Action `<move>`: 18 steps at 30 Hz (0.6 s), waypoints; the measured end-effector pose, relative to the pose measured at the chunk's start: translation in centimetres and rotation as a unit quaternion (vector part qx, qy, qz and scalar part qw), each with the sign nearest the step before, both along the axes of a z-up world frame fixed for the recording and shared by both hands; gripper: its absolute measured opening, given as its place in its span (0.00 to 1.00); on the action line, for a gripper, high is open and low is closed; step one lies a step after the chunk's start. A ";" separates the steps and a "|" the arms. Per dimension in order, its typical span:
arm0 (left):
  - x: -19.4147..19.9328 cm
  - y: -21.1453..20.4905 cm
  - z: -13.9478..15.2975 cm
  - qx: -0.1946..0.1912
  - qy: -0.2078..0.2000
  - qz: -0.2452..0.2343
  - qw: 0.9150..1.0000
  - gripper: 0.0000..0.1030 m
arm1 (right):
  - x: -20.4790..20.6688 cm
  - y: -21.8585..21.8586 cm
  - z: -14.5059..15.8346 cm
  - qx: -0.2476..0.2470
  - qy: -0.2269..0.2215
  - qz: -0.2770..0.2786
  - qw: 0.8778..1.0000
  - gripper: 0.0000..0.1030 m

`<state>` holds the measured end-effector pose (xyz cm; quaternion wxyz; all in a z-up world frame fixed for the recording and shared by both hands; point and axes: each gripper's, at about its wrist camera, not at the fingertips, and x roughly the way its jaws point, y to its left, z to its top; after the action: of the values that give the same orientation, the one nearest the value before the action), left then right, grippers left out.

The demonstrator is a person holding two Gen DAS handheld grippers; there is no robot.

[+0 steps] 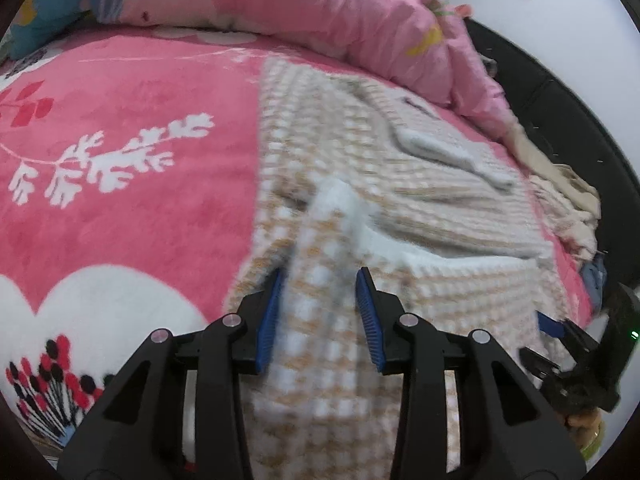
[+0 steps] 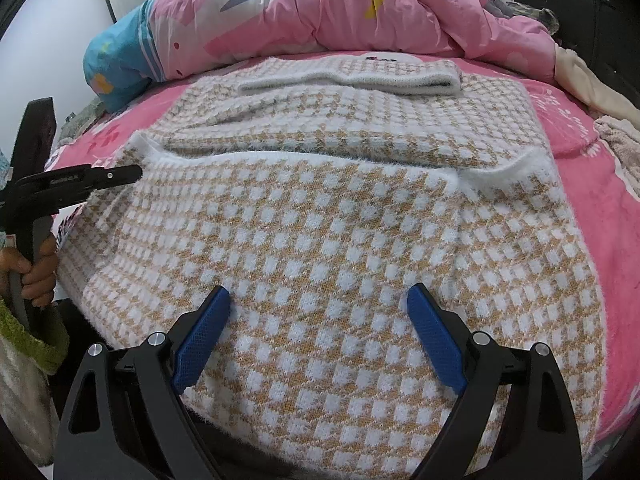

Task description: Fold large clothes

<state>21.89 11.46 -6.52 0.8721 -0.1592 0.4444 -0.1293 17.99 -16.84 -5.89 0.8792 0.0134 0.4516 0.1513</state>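
Note:
A fuzzy tan-and-white checked sweater [image 2: 320, 216] lies spread on the pink blanket [image 1: 120, 200], with a sleeve folded across its upper part and the white hem [image 2: 304, 158] turned over toward the collar. My left gripper [image 1: 320, 292] is shut on a bunched fold of the sweater [image 1: 324, 248] at its left edge, and the cloth fills the gap between the blue pads. From the right wrist view the left gripper [image 2: 128, 174] shows at that edge, held by a hand [image 2: 38, 276]. My right gripper [image 2: 320, 304] hovers open over the sweater's near part, nothing between its pads.
A rumpled pink quilt [image 2: 380, 12] and a blue pillow end [image 2: 116, 60] are heaped along the far side of the bed. Beige cloths [image 1: 560, 184] lie at the right edge beside the dark bed frame [image 1: 560, 92]. A white wall is behind.

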 end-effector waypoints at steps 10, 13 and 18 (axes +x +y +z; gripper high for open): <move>-0.9 -1.0 -0.2 0.042 0.013 -0.005 0.999 0.36 | 0.0 0.2 0.0 -0.001 0.002 -0.001 1.000 0.85; -1.4 -1.7 0.2 0.073 0.011 -0.004 0.997 0.36 | 0.1 0.2 0.1 -0.003 0.002 -0.001 1.000 0.85; -2.0 -3.2 -0.1 0.126 0.001 0.000 0.992 0.37 | 0.1 0.2 0.1 -0.004 0.004 -0.001 1.000 0.85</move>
<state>19.91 8.28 -6.60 0.8849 -0.0485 0.4577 -0.0722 18.09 -16.62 -5.79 0.8774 0.0108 0.4561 0.1486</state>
